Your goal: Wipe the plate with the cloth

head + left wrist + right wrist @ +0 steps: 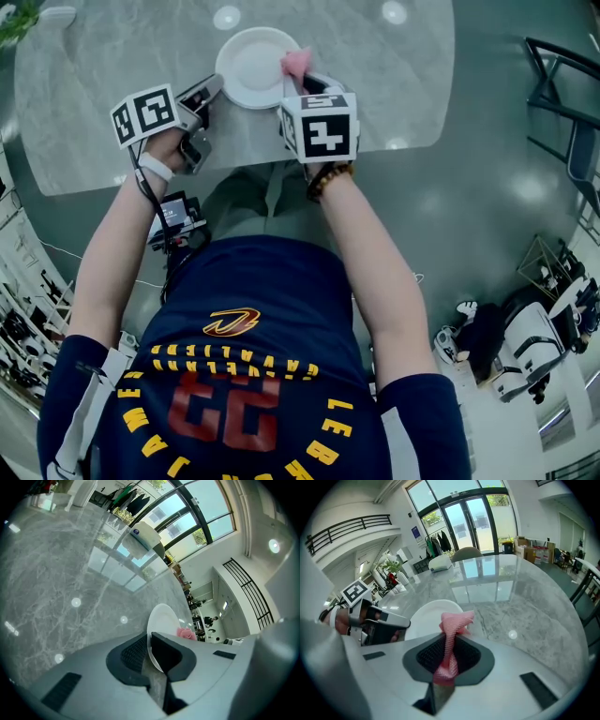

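L gripper (pixel 150 642) fingers shut on rim of white plate (pixel 253 67) nr worktop (pixel 94 103) front edge; R gripper (pixel 450 645) fingers pinch pink cloth (pixel 456 620) at plate's right rim.

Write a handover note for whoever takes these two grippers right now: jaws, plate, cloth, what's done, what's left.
The left gripper has its jaws shut on the near-left rim of the white plate, at the near edge of the grey marble table. Whether the plate is lifted cannot be told.
The right gripper has its jaws shut on the pink cloth, whose loose end sticks out at the plate's right edge.
Done: both grasps are made and the cloth is at the plate.
Left: contact between cloth and plate is unclear. Probably rub the cloth across the plate's face while the left gripper steadies it.
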Available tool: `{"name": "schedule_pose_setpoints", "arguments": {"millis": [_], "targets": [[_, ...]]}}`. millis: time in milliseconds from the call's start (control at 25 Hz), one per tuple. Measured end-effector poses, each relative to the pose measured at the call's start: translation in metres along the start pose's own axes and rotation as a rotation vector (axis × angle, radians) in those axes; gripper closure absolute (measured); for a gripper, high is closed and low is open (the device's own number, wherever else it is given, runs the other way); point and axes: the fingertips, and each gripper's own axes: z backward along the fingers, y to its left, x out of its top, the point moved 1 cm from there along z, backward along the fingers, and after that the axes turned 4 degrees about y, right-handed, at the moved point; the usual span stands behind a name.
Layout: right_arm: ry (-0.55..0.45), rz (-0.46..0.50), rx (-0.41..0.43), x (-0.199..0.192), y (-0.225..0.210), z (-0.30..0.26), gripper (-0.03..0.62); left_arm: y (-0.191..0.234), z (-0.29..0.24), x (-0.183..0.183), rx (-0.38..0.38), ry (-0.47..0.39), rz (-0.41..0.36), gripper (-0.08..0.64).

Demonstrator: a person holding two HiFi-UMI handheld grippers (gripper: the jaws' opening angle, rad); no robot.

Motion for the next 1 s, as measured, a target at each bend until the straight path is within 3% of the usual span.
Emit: {"name": "schedule_pose_setpoints", "arguments": {"millis": [280,600,1000], "targets": [[-0.027,0.040,0.062,0.011,0.043,0.000,0.552,0.001,-0.001,0.001,-0.006,-0.007,0.003,0.528],[0.048,0.169,0.180,-0.012,0.111,-0.031,0.552,0.002,-0.003,0.001,-0.012,-0.008,0.000,0.528],[0.081,0.148,0.157,-0.025,0.091,-0.032,0.552,0.003,-0.003,0.000,-0.001,0.009,-0.032,0.529]]}}
